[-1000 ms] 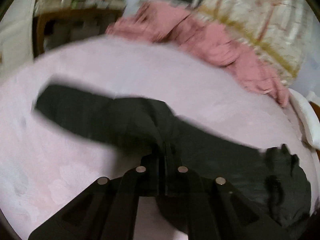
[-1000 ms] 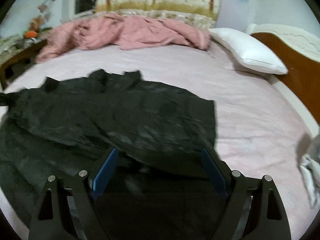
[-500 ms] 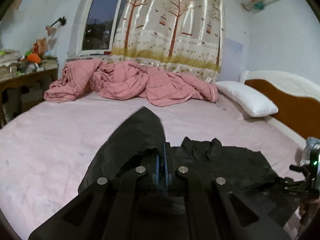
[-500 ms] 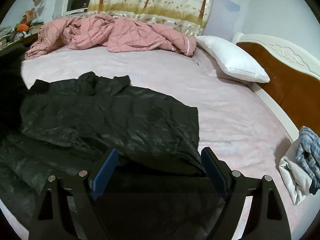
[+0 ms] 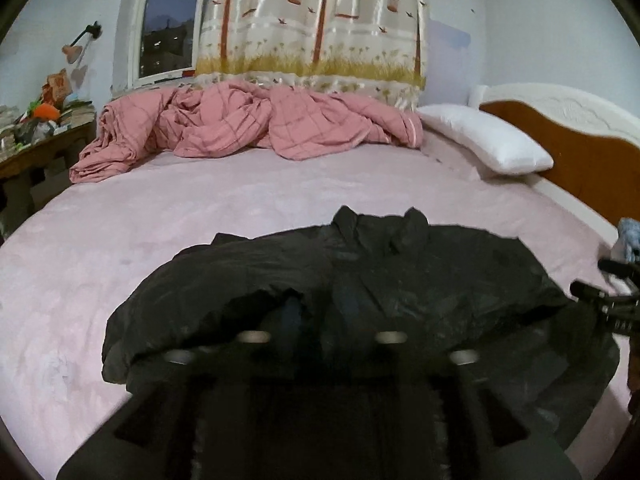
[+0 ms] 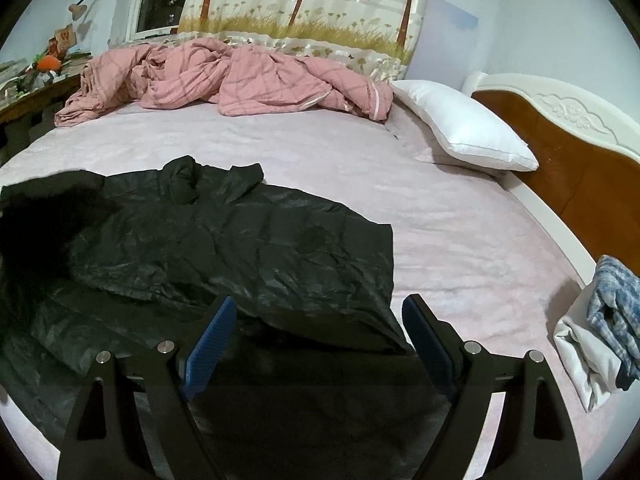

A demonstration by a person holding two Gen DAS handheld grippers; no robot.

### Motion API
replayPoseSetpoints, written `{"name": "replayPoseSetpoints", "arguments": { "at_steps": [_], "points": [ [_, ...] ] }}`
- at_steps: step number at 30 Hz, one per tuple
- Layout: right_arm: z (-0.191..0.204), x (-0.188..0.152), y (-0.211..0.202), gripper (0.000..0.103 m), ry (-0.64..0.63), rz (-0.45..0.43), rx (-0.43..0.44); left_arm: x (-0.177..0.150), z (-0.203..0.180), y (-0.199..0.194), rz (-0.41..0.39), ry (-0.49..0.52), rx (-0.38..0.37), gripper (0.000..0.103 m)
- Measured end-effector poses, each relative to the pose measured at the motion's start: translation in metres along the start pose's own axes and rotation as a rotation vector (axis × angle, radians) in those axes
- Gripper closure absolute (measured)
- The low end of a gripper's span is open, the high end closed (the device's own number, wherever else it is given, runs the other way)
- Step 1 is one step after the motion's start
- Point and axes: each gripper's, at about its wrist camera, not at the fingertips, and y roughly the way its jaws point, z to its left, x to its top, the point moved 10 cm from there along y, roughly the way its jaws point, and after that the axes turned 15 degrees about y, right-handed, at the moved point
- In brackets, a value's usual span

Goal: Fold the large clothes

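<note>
I just swung the sleeve over onto the black jacket (image 5: 400, 280), which lies on the pink bed (image 5: 240, 208) below the pink blanket (image 5: 248, 124), so one fold looks done; my left gripper (image 5: 320, 320) looks let go but blurry, my right gripper (image 6: 316, 332) hovers wide open, empty.
</note>
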Motion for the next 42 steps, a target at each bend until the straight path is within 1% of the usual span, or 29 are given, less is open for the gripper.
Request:
{"name": "replayPoseSetpoints", "arguments": {
  "at_steps": [1,2,5,8,13,14,17,22,29,35,38,40,42],
  "points": [
    [-0.001,0.0,0.0,0.017,0.002,0.003,0.002,0.0,-0.001,-0.005,-0.016,0.003,0.017,0.032],
    [-0.002,-0.001,0.001,0.017,0.004,0.007,0.004,0.002,-0.002,-0.011,-0.04,0.008,0.033,0.022],
    [-0.004,-0.003,0.004,0.017,0.009,0.018,0.005,0.006,-0.008,-0.027,-0.059,0.071,0.086,0.021],
    [-0.003,-0.005,0.007,0.017,0.017,0.032,0.013,0.008,-0.008,-0.039,-0.074,0.124,0.165,0.021],
    [-0.001,-0.007,0.009,0.017,0.016,0.035,0.019,0.012,-0.003,-0.05,-0.094,0.152,0.254,0.021],
    [0.001,-0.007,0.008,0.017,0.014,0.032,0.018,0.013,-0.004,-0.051,-0.098,0.161,0.261,0.021],
    [0.003,-0.007,0.007,0.017,0.011,0.023,0.019,0.013,-0.004,-0.054,-0.104,0.166,0.258,0.021],
    [0.006,-0.011,0.008,0.017,0.006,0.035,0.022,0.011,0.0,-0.053,-0.097,0.13,0.229,0.021],
    [0.007,-0.013,0.009,0.017,-0.001,0.04,0.018,0.006,0.011,-0.047,-0.065,0.079,0.212,0.021],
    [0.003,-0.015,0.013,0.017,0.0,0.051,0.013,-0.002,0.027,-0.035,-0.008,0.012,0.156,0.021],
    [-0.001,-0.014,0.015,0.017,0.007,0.053,0.01,-0.011,0.049,-0.024,0.051,-0.048,0.122,0.018],
    [-0.003,-0.013,0.015,0.017,0.012,0.051,0.01,-0.018,0.073,-0.021,0.068,-0.118,0.123,0.018],
    [-0.005,-0.012,0.014,0.017,0.013,0.049,0.012,-0.028,0.106,-0.017,0.089,-0.2,0.145,0.017]
  ]
}}
